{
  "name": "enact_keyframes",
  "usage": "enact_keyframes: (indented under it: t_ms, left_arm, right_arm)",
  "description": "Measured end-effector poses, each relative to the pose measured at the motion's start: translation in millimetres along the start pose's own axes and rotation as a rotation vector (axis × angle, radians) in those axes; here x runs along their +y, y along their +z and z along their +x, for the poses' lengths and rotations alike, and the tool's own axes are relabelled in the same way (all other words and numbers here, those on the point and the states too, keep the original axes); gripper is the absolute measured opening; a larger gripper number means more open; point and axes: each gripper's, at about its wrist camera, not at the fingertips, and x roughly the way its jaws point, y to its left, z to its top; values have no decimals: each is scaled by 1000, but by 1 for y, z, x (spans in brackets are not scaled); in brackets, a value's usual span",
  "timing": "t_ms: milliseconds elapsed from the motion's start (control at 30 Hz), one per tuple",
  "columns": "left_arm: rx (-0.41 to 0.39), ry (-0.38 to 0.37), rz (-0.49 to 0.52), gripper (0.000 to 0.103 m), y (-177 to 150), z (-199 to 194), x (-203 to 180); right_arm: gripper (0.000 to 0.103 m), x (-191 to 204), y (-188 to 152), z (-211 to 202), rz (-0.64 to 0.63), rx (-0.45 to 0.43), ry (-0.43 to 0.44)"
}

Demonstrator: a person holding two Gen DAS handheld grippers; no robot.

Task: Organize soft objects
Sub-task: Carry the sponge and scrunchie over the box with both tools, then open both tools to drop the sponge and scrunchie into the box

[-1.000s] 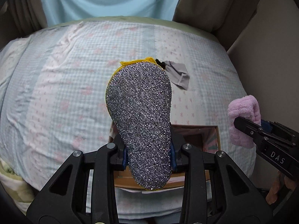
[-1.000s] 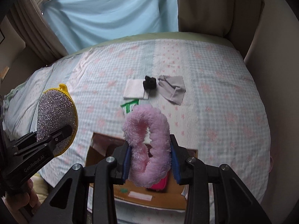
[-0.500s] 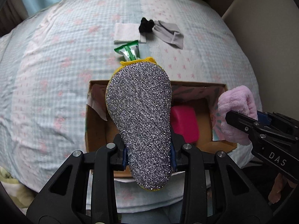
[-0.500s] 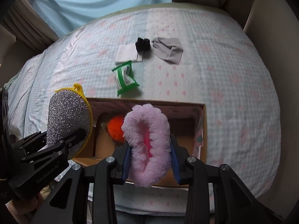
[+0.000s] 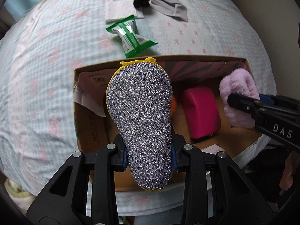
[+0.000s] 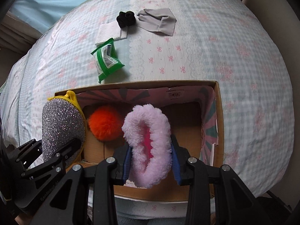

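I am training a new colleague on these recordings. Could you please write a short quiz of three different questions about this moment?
1. True or false: the left gripper is shut on the glittery silver scrubber.
2. What does the right gripper hold? A) green wipes pack B) pink fluffy headband C) grey cloth
3. Fill in: inside the cardboard box lies an orange ____.

Key: 1. True. 2. B, the pink fluffy headband; the green wipes pack and grey cloth lie on the bed. 3. Pompom.
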Motion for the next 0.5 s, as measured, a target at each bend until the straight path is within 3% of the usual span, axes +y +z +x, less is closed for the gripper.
enact_keyframes:
  t_ms: [33, 67, 100, 167, 200, 233, 500]
  left_arm:
    - [11, -11, 11, 34, 1, 3, -1]
    - [22, -18, 27, 50, 1, 6, -3]
    - [29, -16, 39, 80, 1, 8, -4]
    - [32, 37, 62, 103, 1, 10, -7]
    - [32, 44, 71, 103, -1, 10, -7]
    - [40, 35, 72, 103, -2, 11, -6]
    - [56, 31, 38, 103, -11, 12, 2]
  right_arm:
    - [35, -1, 1, 3, 5, 6, -2]
    - [40, -1, 2, 5, 7, 10, -8]
    - [51, -1, 4, 6, 9, 13, -11]
    - [74, -1, 6, 11, 15, 19, -3]
    - [94, -2, 6, 14, 22, 23, 5]
    - [103, -4, 7, 16, 32, 23, 13]
    - [103, -9, 6, 27, 58, 50, 10]
